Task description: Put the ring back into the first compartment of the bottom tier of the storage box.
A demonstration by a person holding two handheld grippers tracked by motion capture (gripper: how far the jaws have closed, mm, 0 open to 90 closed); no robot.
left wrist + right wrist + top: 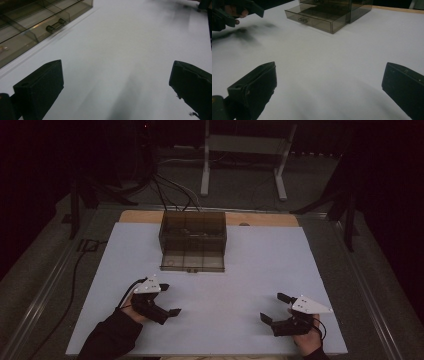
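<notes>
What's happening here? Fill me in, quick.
A person holds the left gripper and the right gripper over the near part of the white table, both with jaws spread wide and empty. Ahead sits a smoky clear drawer box with its bottom drawer pulled out. Neither gripper touches it; the left one is nearer.

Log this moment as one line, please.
left gripper: open, empty | right gripper: open, empty | smoky drawer box: bottom drawer pulled out | both grippers apart from box
</notes>
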